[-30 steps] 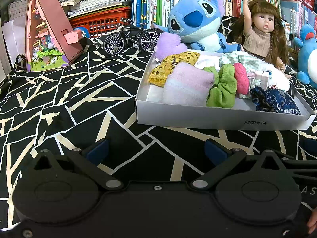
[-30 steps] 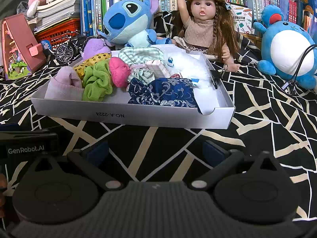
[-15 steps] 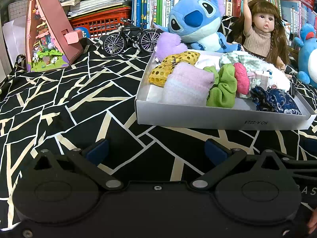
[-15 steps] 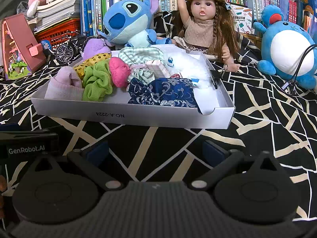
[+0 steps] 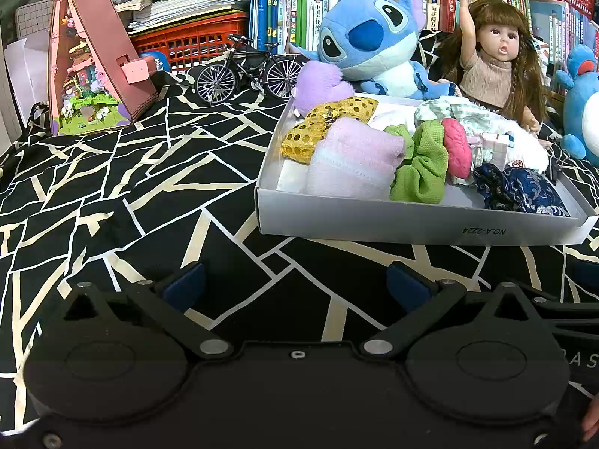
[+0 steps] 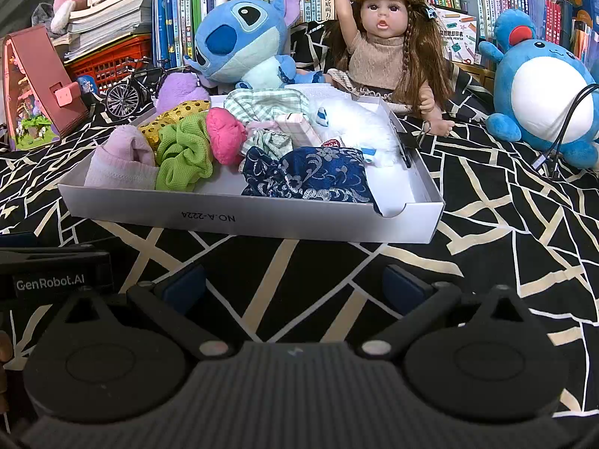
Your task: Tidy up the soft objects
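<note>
**Soft things gathered in the white box, both grippers empty in front of it**

The left gripper (image 5: 295,280) and right gripper (image 6: 294,280) sit low over the black-and-cream patterned cloth (image 5: 112,187), jaws spread wide and holding nothing. Just ahead lies a shallow white box (image 6: 243,217). Inside it, from left to right, are a pink sock (image 6: 119,161), a gold sequin bow (image 5: 325,127), a green scrunchie (image 6: 183,157), a pink scrunchie (image 6: 224,134), a checked green cloth (image 6: 265,103), a navy patterned scrunchie (image 6: 310,179) and something white and fluffy (image 6: 355,127), perhaps a plush. A blue plush (image 6: 239,41) and a doll (image 6: 382,56) sit behind the box.
</note>
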